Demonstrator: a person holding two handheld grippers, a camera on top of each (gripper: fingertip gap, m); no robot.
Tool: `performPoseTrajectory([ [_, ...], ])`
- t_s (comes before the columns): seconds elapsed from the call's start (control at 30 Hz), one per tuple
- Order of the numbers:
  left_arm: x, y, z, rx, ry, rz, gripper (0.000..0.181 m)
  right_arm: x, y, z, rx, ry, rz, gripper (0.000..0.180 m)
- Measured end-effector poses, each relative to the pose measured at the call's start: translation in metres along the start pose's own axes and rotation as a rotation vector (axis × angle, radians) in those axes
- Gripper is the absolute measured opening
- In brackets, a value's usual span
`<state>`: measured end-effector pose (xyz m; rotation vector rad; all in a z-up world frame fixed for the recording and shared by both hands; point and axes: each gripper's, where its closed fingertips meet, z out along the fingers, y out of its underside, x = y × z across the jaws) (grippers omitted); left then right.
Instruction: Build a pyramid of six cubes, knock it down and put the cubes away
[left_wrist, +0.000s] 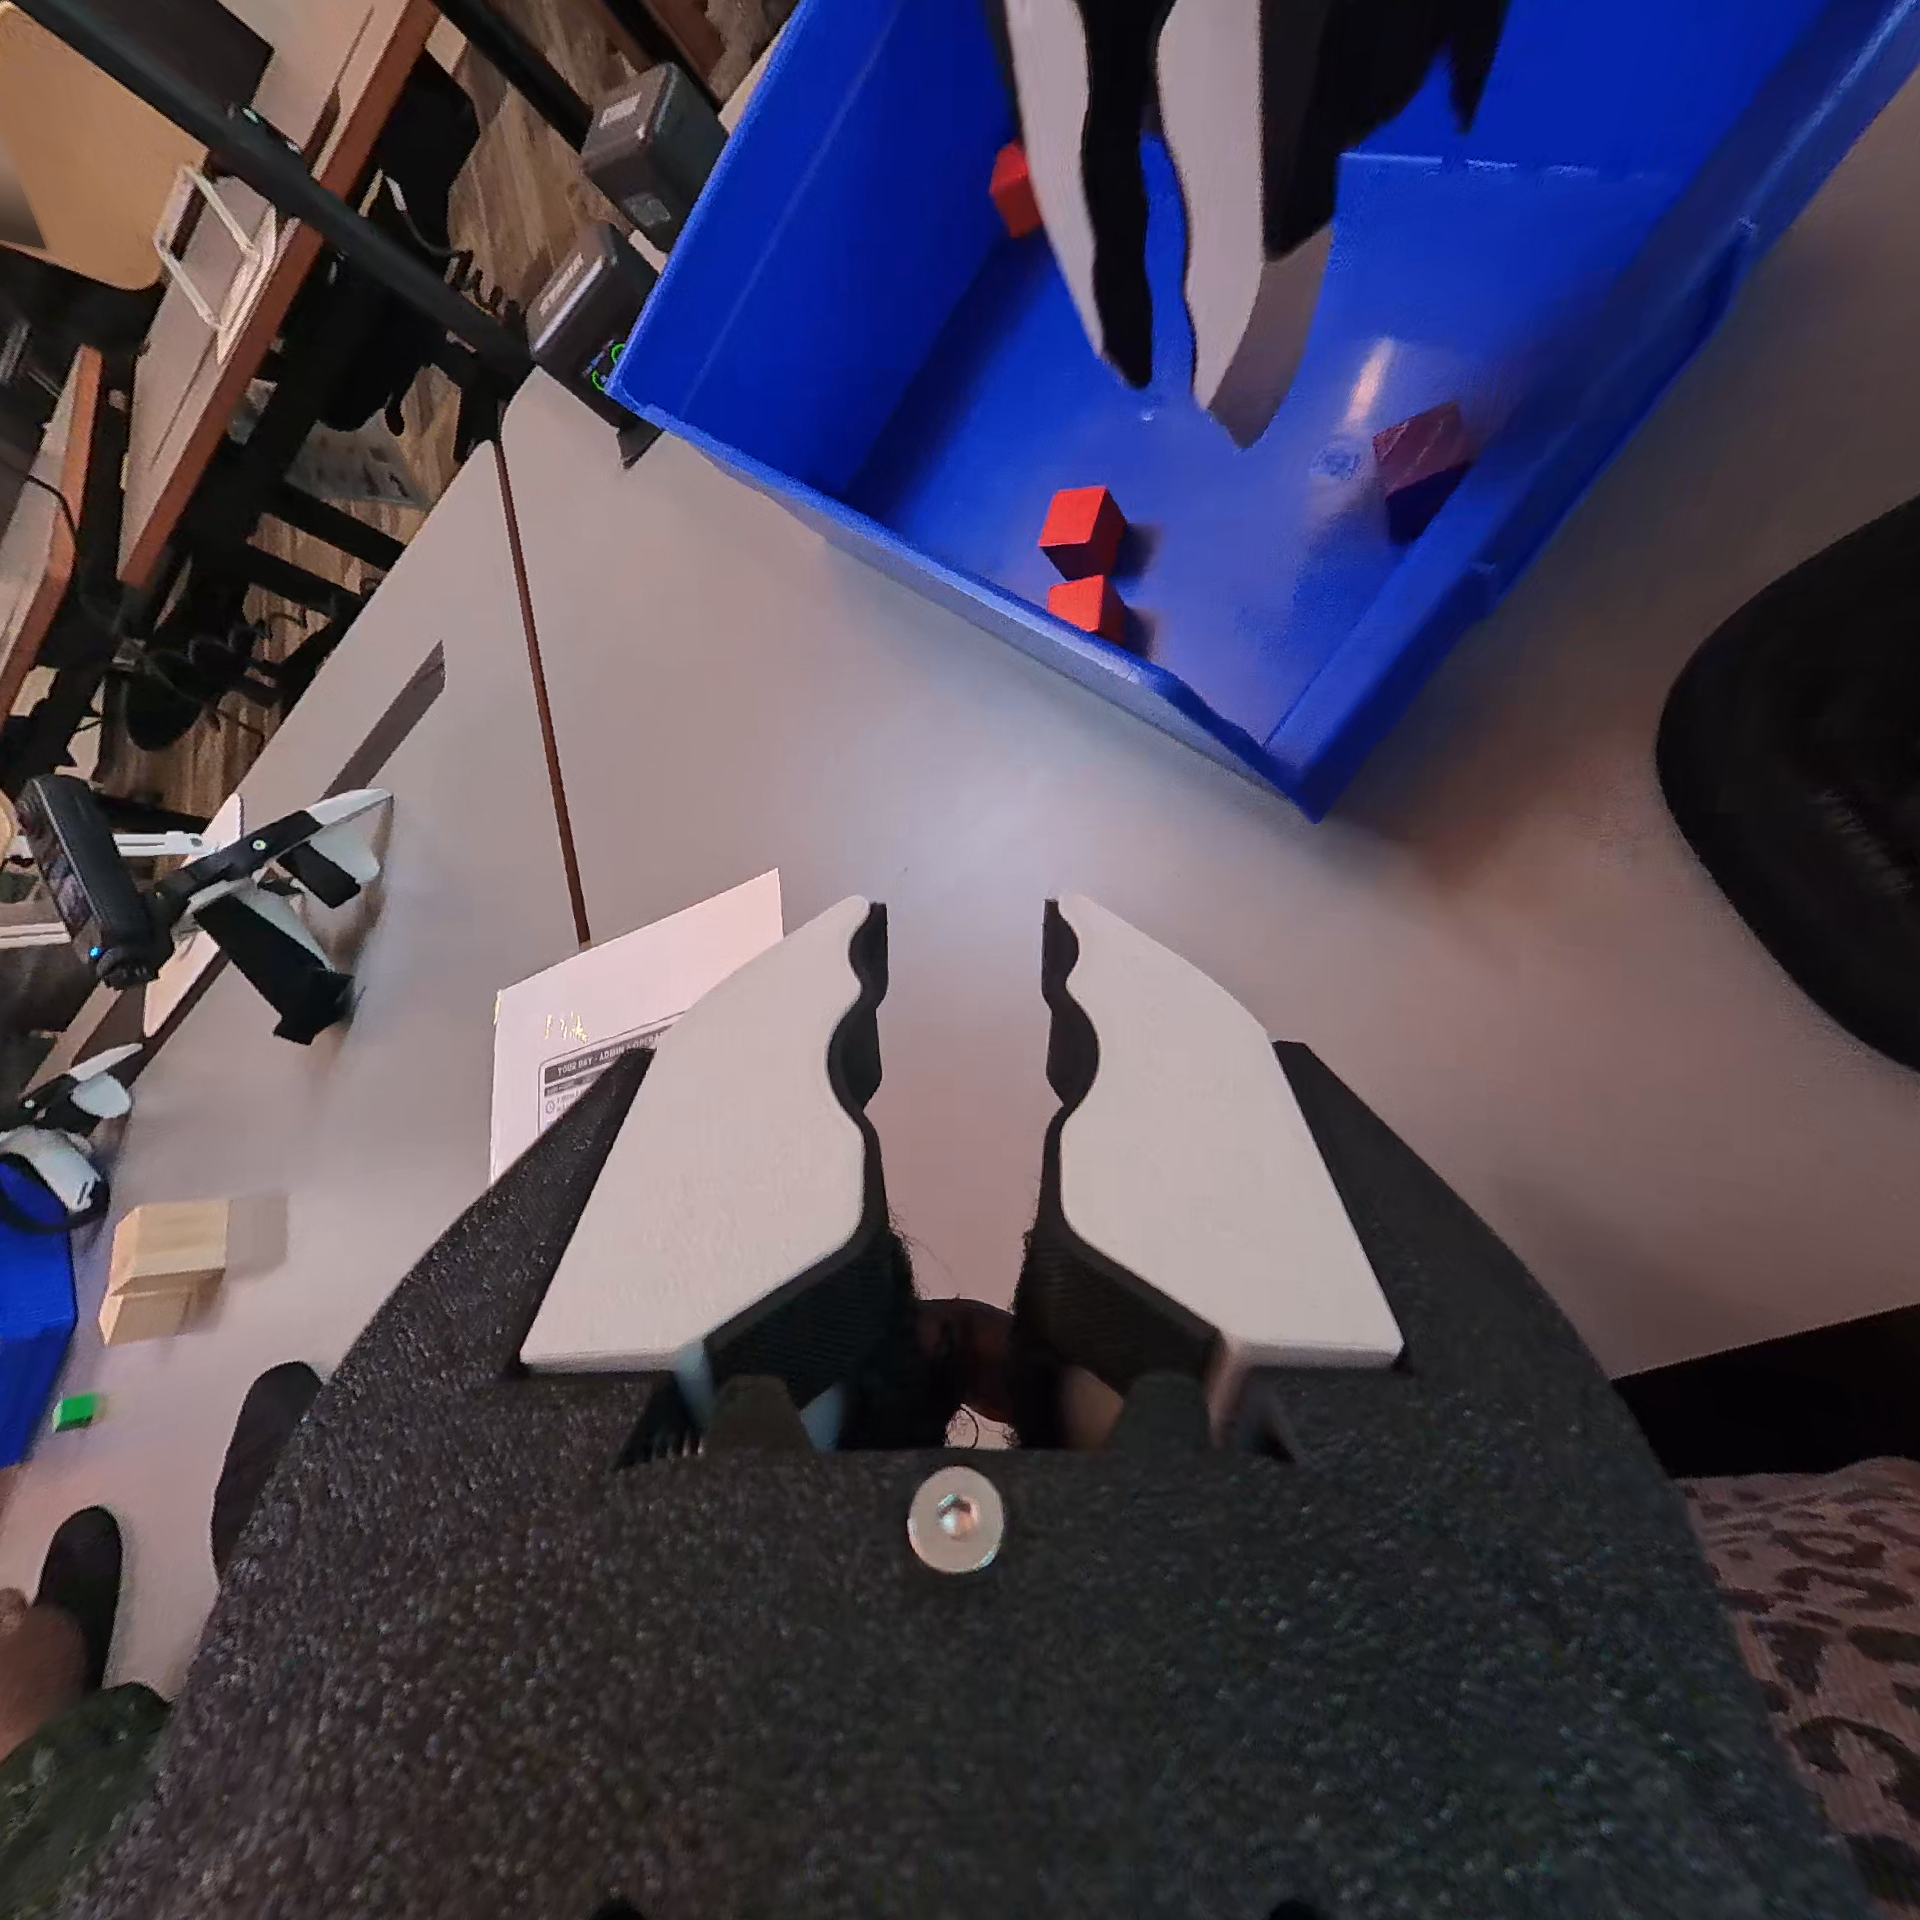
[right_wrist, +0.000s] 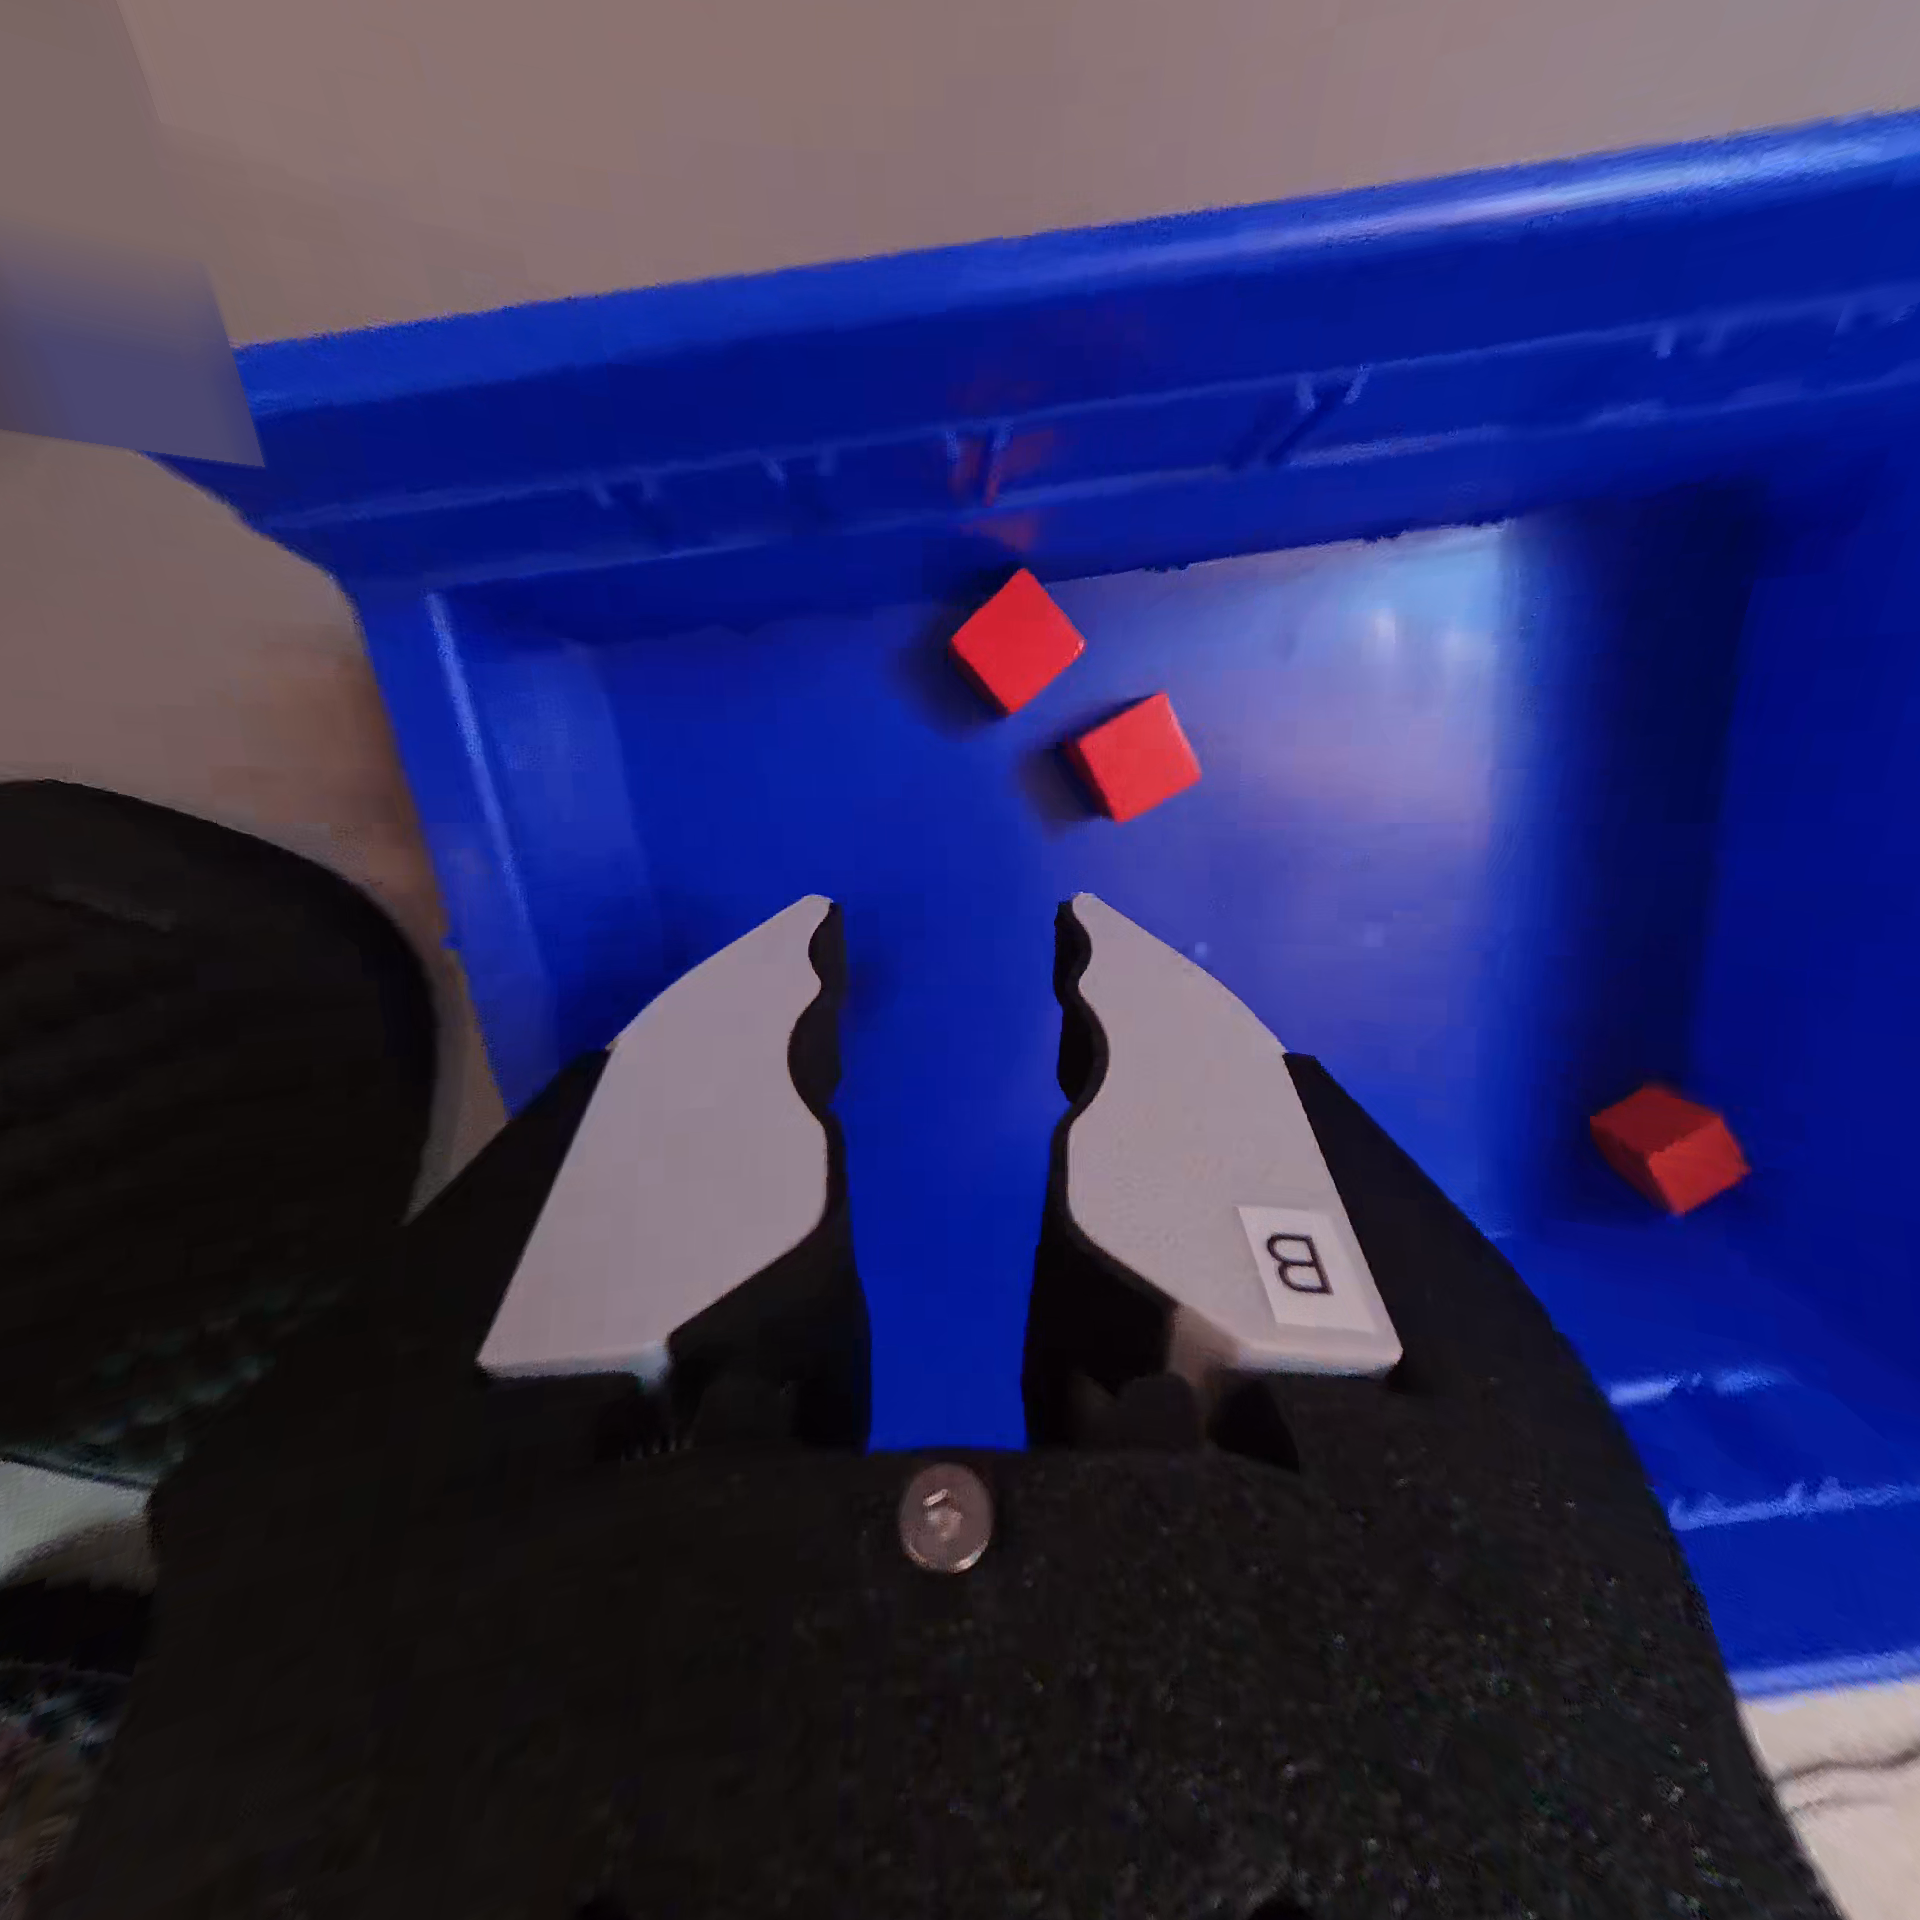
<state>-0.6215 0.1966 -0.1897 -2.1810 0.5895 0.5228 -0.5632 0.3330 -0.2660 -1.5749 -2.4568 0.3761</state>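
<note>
Looks like the pick-up-from-bin stage to me. Right gripper (right_wrist: 945, 914) hangs over the blue bin (right_wrist: 727, 499) with its jaws parted and nothing between them. Two red cubes (right_wrist: 1016, 639) (right_wrist: 1132, 756) sit just above the tips mid-frame, a third cube (right_wrist: 1668, 1148) lower right. Left gripper (left_wrist: 964, 914) is empty too, fairly narrow, over bare grey table (left_wrist: 727, 675). Tip: those two cubes are rotated diamond-wise, so I'd twist the wrist to square up on flat faces and grab the nearer one first.
</note>
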Motion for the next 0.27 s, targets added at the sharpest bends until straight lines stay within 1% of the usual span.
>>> performPoseTrajectory([
  [0.1,0.0,-0.002,-0.002,0.025,0.005,0.0,0.028,0.02,-0.005,0.017,-0.026,0.008,-0.123,0.039],
  [0.2,0.002,-0.006,-0.004,0.058,0.014,0.01,0.028,0.03,-0.018,0.027,0.013,-0.007,-0.189,0.038],
  [0.27,0.002,-0.007,-0.004,0.064,0.02,0.012,0.028,0.034,-0.019,0.034,0.003,-0.007,-0.223,0.038],
])
